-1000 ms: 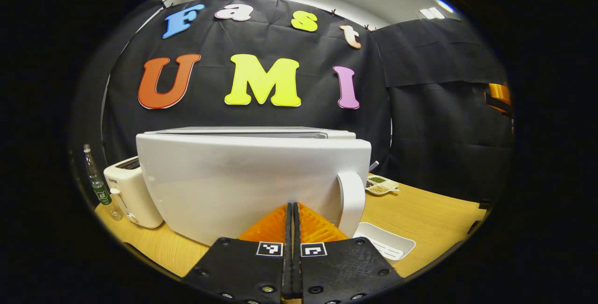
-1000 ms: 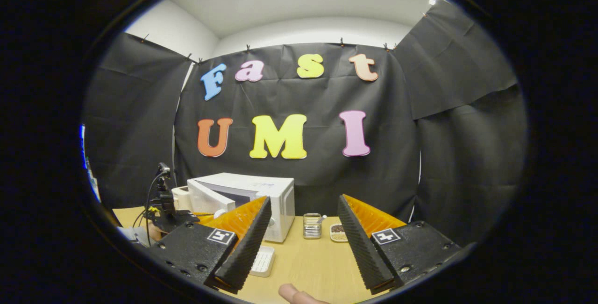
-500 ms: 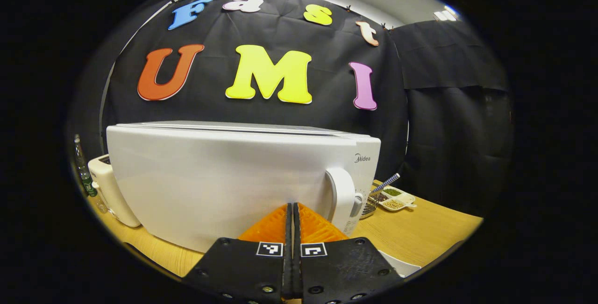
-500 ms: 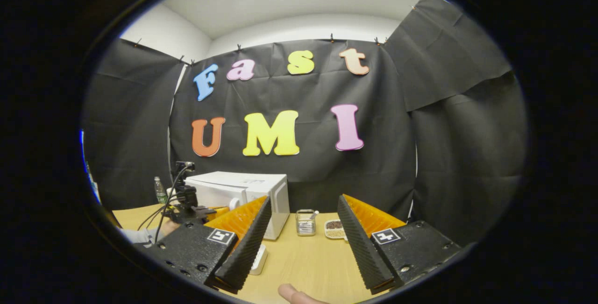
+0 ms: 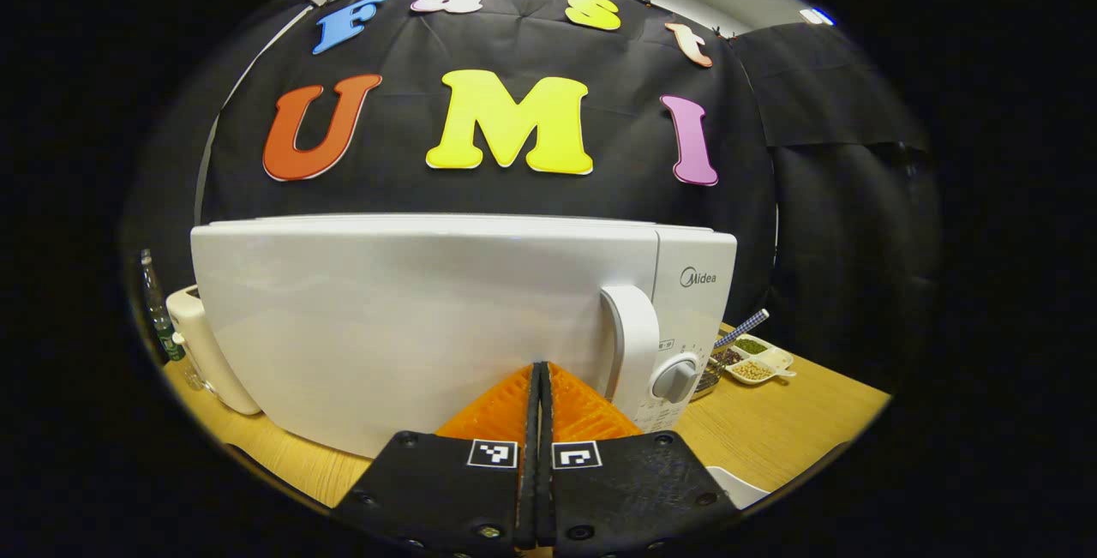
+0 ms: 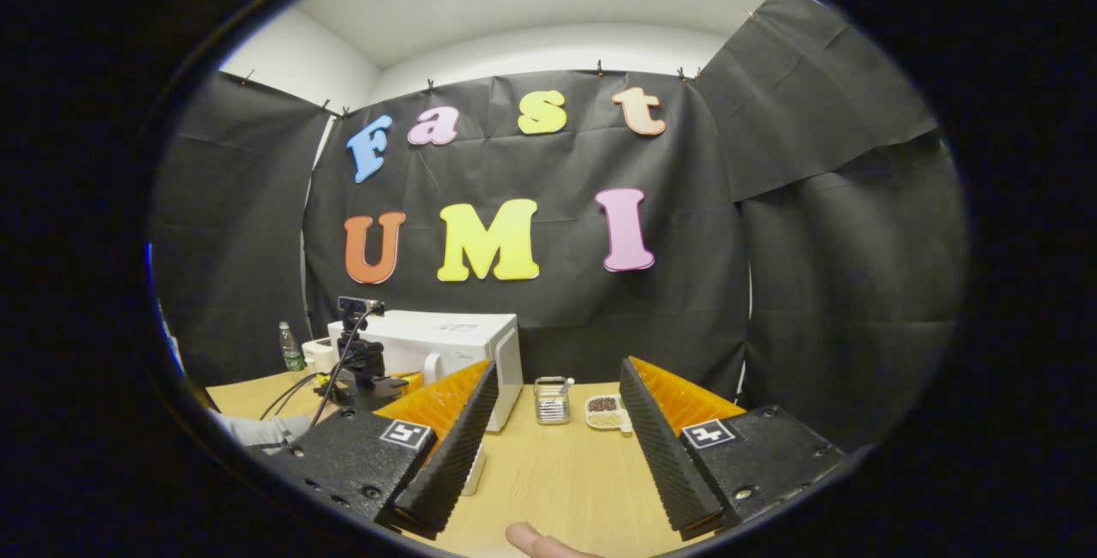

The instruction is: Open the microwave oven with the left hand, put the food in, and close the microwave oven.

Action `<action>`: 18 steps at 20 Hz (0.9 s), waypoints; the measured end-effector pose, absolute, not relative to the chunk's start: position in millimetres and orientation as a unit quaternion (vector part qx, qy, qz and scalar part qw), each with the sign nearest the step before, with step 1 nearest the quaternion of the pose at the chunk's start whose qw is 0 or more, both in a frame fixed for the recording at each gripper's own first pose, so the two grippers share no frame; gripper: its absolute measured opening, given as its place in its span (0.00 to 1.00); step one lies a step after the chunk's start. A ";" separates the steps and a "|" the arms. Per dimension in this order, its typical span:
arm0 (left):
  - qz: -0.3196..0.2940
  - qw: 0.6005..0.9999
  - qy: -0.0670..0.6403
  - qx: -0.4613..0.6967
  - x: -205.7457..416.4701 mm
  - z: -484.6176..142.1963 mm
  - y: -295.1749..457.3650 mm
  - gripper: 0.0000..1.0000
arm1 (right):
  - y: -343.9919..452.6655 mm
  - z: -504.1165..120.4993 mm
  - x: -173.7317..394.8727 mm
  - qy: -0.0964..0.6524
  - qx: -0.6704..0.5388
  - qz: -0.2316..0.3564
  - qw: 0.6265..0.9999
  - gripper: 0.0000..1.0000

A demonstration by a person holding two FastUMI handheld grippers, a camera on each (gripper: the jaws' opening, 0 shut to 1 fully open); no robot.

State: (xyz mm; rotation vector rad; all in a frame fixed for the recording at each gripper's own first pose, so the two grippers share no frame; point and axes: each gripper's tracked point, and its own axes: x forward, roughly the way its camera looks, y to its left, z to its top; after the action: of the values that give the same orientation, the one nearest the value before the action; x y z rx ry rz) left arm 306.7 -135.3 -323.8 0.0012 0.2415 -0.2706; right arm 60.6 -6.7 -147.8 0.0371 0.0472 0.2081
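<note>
So the microwave oven (image 5: pixel 411 318) is the biggest thing here, white, sitting on the wooden table (image 5: pixel 771 412) toward the back by the black wall. In the left gripper view its door (image 5: pixel 403 327) looks flush with the body, with the tall white handle (image 5: pixel 632 348) at the door's right edge and a round grey knob (image 5: pixel 677 380) on the control panel just right of that. In the right gripper view the same microwave oven (image 6: pixel 454 352) sits well back on the left side of the table (image 6: pixel 557 481).

The left gripper (image 5: pixel 539 374) has its jaws clenched tight together with nothing between them, and the tips are right up against the lower front of the door, just left of the handle. Looks like they're touching it, but I can't say for sure. The right gripper (image 6: pixel 557 387) is the opposite: jaws spread wide, nothing in them, hanging above the table well away from the oven. In that same view you can see the left gripper (image 6: pixel 364 369) out in front of the oven with cables trailing off it.

Smaller stuff: a white toaster (image 5: pixel 201 352) and a bottle (image 5: pixel 158 309) left of the oven, a divided snack dish (image 5: pixel 754 359) to its right, and a small clear container (image 6: pixel 551 399) beside that dish (image 6: pixel 607 411). A fingertip (image 6: pixel 536 539) pokes in at the bottom edge.
</note>
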 end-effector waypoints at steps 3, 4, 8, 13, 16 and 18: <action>-0.124 0.984 0.129 0.003 306.3 -325.0 -136.6 0.01 | -10.9 -144.8 49.4 0.027 0.011 0.086 0.996 0.85; -0.127 0.982 0.140 -0.002 305.5 -327.2 -137.1 0.01 | -12.1 -144.1 45.3 0.031 0.009 0.081 0.996 0.86; -0.116 0.971 0.208 0.002 295.3 -349.8 -120.2 0.00 | -14.5 -146.2 30.6 0.046 0.008 0.071 0.996 0.92; -0.111 0.975 0.192 0.002 248.5 -309.9 -105.9 0.01 | -10.0 -143.4 13.5 0.055 0.004 0.076 0.996 0.86; -0.108 0.982 0.152 0.033 209.0 -266.2 -100.6 0.17 | -4.1 -132.7 3.1 0.045 -0.002 0.083 0.996 0.85; -0.102 0.986 0.128 0.041 178.6 -235.7 -100.1 0.61 | -3.6 -125.3 -6.9 0.039 -0.005 0.080 0.996 0.85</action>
State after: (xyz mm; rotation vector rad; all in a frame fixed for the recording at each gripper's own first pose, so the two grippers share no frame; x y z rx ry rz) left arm 178.6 -100.1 -235.7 0.0829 0.2566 -0.2054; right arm -6.9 -3.6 -125.3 -0.0099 0.0786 0.1603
